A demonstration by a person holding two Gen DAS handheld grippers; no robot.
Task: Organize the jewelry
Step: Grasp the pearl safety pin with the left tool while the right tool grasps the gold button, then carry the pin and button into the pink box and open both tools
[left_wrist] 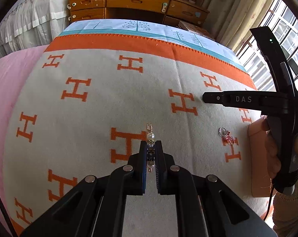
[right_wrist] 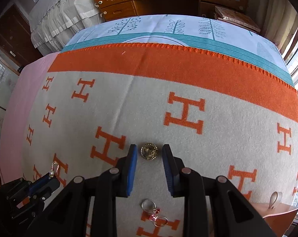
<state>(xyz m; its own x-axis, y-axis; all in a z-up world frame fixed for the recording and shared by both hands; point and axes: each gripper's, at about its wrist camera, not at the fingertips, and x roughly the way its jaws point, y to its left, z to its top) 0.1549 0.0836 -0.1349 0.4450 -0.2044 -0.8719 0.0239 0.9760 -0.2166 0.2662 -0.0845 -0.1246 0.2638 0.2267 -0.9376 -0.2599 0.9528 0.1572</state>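
Left tool (left_wrist: 150, 148) clamped on pearl earring (left_wrist: 150, 136), right tool (right_wrist: 149, 151) apart — astride gold brooch (right_wrist: 149, 151), peach case (right_wrist: 281, 215) nearby.

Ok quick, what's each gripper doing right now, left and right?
Left gripper: shut on the pearl bead earring.
Right gripper: open, gold round brooch between its fingers, untouched.

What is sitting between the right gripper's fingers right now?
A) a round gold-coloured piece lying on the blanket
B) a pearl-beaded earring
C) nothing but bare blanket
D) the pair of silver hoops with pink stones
A: in the right wrist view the round gold-coloured piece lies on the blanket between the right gripper fingers, which stand apart from it without touching.
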